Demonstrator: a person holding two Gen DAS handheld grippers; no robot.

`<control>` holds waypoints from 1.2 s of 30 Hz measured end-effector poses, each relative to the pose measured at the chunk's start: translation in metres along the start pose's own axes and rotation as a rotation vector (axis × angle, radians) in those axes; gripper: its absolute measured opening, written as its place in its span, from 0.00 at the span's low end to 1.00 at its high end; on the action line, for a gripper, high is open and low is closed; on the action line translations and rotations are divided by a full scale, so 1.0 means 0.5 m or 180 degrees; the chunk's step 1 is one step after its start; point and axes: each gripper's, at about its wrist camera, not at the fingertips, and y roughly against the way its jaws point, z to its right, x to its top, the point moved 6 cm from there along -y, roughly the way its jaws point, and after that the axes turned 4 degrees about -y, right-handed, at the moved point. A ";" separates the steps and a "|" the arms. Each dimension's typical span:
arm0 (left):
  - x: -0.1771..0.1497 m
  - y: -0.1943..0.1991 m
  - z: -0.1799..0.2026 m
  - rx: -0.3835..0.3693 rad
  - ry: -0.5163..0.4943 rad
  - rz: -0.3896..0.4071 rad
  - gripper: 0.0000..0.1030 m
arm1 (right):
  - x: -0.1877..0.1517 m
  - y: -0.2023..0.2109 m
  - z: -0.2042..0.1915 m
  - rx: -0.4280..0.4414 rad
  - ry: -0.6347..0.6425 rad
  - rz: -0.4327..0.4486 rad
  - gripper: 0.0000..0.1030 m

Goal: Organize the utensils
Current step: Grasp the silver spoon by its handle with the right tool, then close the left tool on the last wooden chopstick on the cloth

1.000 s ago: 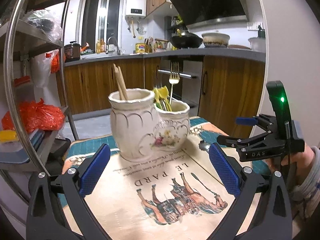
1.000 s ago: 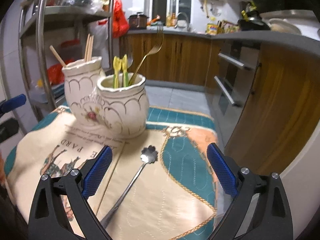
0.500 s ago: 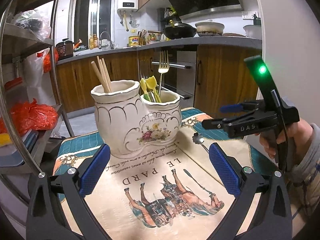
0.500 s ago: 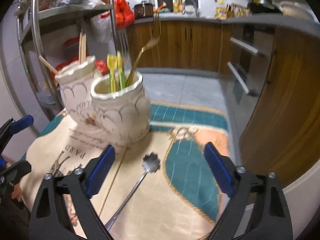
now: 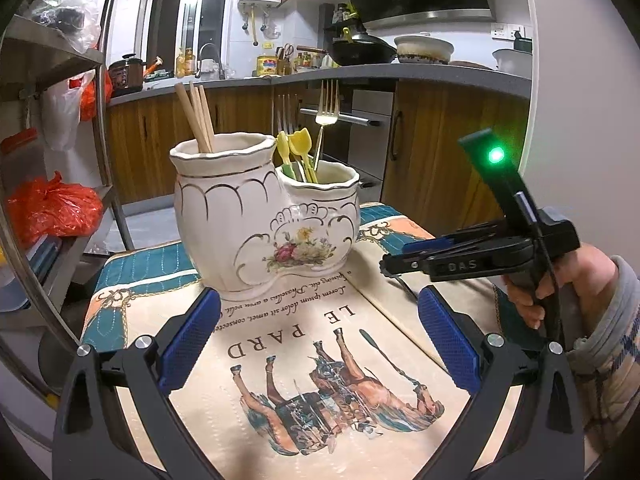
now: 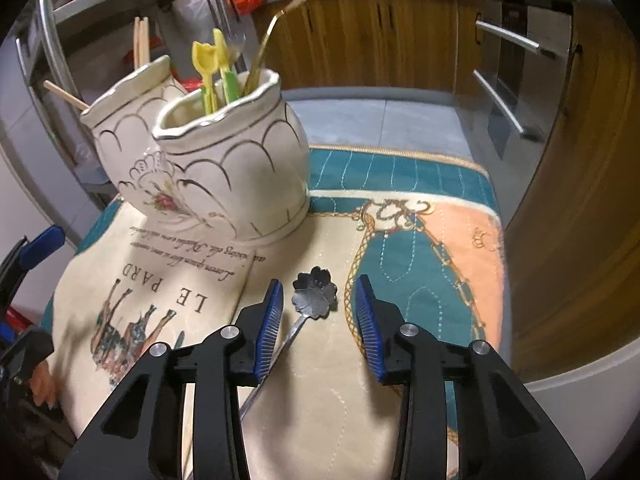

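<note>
The tabletop (image 6: 420, 420) is covered by a quilted cloth (image 6: 424, 248) with teal and peach borders and a horse print lettered "LE PARD". A white ceramic double holder (image 6: 236, 176) with gilt scallops and a flower motif stands on the cloth at about 11 o'clock in the right wrist view; its taller cup holds wooden chopsticks (image 5: 196, 116), its shorter cup a gold fork (image 5: 326, 116) and yellow-green plastic picks (image 6: 208, 68). The left tongs (image 5: 316, 340), spread wide with nothing between the blue pads, hang over the horse print, the holder at their 12 o'clock. The right tongs (image 6: 318, 320), in a hand (image 5: 560, 280) with a grey sleeve, have just been closing and stand half spread, straddling a dark metal spoon (image 6: 314, 294) with a flower-shaped bowl that lies on the cloth; the bowl sits between the pads, apart from both, while the handle runs toward 7 o'clock under the left finger.
</note>
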 end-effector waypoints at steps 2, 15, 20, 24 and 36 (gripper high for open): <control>-0.001 -0.002 0.001 -0.0011 -0.0008 -0.0011 0.94 | -0.001 -0.012 0.000 0.0041 -0.0013 -0.0056 0.26; 0.006 -0.023 0.042 0.0124 -0.0093 -0.0184 0.94 | -0.005 0.040 -0.011 0.0088 0.0101 0.0212 0.03; 0.000 -0.040 0.069 0.0089 -0.0014 -0.0344 0.94 | -0.002 0.100 -0.015 0.0051 0.0194 0.0509 0.03; -0.010 -0.059 0.094 0.0012 0.0042 -0.0478 0.90 | 0.010 0.149 -0.006 -0.0034 0.0219 0.0794 0.03; -0.041 -0.113 0.162 -0.0036 0.0038 -0.0904 0.48 | 0.029 0.283 -0.007 -0.0453 0.0422 0.1704 0.03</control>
